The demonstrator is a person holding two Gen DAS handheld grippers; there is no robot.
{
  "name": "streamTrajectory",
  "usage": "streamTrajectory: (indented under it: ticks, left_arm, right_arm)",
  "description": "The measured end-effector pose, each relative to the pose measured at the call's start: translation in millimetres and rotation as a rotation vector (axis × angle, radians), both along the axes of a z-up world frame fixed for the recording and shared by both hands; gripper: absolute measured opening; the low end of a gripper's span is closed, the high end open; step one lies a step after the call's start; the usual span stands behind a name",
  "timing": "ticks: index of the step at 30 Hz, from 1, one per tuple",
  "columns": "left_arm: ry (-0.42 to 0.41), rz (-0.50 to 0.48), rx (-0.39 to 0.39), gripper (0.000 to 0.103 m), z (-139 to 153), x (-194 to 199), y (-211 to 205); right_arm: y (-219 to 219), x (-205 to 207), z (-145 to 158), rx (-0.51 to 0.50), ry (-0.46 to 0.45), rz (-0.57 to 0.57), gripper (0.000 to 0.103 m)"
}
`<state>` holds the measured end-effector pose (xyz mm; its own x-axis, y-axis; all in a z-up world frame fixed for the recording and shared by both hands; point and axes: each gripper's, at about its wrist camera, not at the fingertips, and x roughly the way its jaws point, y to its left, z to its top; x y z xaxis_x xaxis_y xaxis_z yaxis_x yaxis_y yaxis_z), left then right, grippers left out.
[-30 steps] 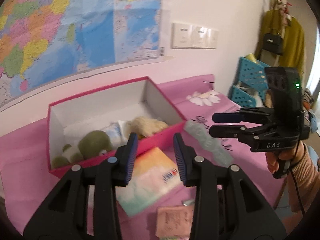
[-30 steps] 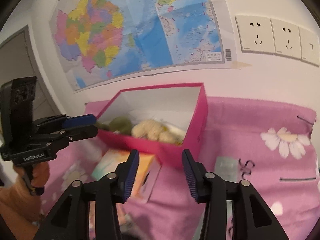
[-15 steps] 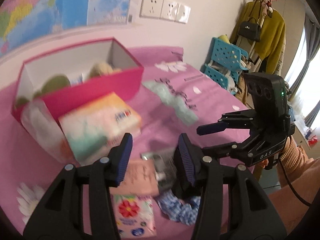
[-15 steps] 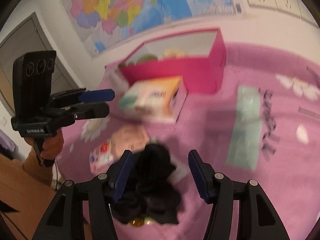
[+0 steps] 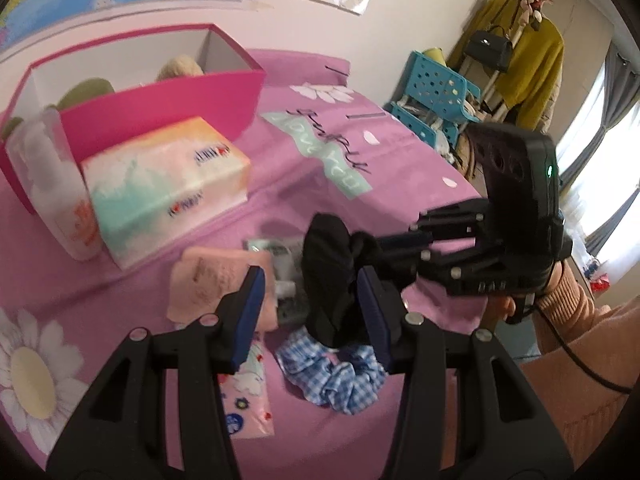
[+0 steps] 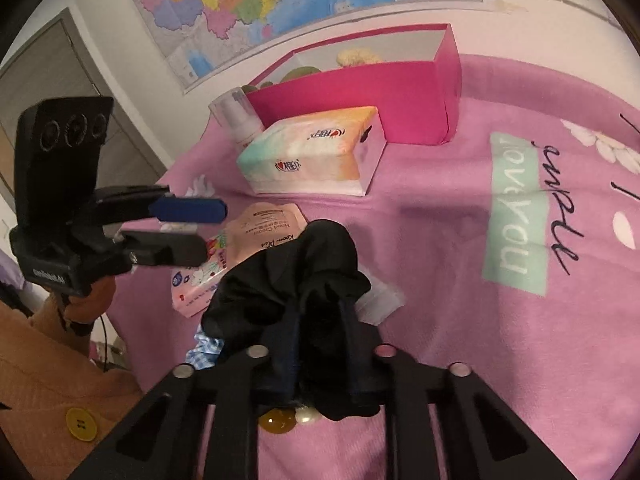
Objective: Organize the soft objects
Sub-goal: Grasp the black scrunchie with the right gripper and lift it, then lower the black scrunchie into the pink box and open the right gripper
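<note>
one black scrunchie, one box

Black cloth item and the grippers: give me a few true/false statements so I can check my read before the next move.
1. The right gripper is shut on the black cloth item. True.
2. The left gripper grips the blue checked scrunchie. False: its jaws stand open, the scrunchie lies loose below them.
3. The pink box is empty. False: plush toys show inside.
4. The tissue pack lies in front of the pink box. True.
</note>
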<state>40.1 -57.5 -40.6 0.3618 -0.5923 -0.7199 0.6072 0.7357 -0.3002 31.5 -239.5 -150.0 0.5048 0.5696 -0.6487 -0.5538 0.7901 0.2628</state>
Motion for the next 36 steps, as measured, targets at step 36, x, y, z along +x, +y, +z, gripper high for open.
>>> streamTrajectory:
  ticks: [36]
  left_arm:
    - [-0.219, 0.112, 0.007, 0.038, 108.3, 111.1, -9.3]
  right_arm:
    - [9.0, 76.8, 162.0, 0.114, -0.385, -0.039, 0.009]
